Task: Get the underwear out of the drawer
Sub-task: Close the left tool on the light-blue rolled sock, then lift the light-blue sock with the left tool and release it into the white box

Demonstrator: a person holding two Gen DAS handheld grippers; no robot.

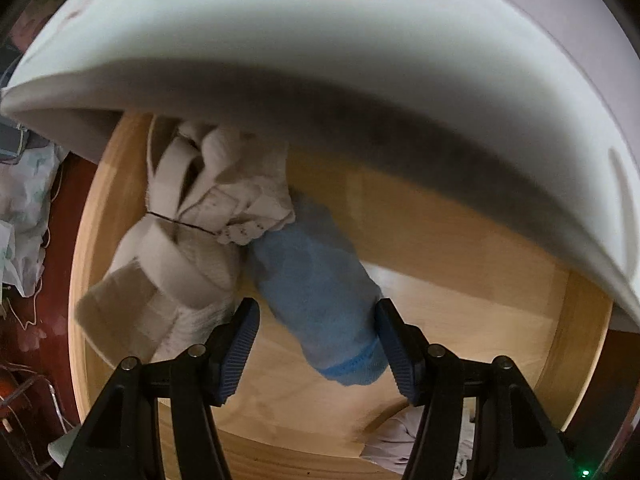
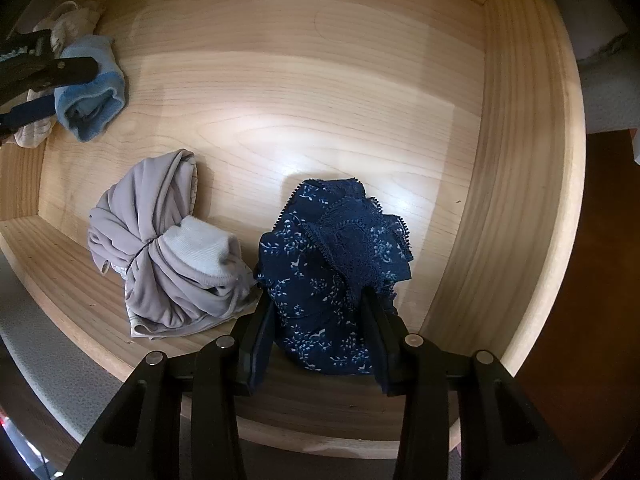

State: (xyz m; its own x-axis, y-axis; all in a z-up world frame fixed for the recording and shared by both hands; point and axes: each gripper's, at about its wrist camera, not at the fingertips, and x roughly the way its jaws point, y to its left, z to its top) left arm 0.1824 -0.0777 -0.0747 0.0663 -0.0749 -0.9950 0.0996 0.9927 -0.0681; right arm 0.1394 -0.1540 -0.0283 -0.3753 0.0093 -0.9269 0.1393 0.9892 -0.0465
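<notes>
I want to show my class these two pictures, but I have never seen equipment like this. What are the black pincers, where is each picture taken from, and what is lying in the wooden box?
There is no robot here: a person holds a two-finger gripper in each hand, and a wide-angle camera on each looks along its fingers.

The left gripper looks straight down into a wooden drawer. Its fingers stand either side of a light blue rolled garment; whether they press on it I cannot tell. Beside it lies a cream bundle.

The right gripper looks at the same drawer from the other end. Its fingers are closed on navy floral lace-trimmed underwear. To its left lies a grey bundle, tied with a thin band.
</notes>
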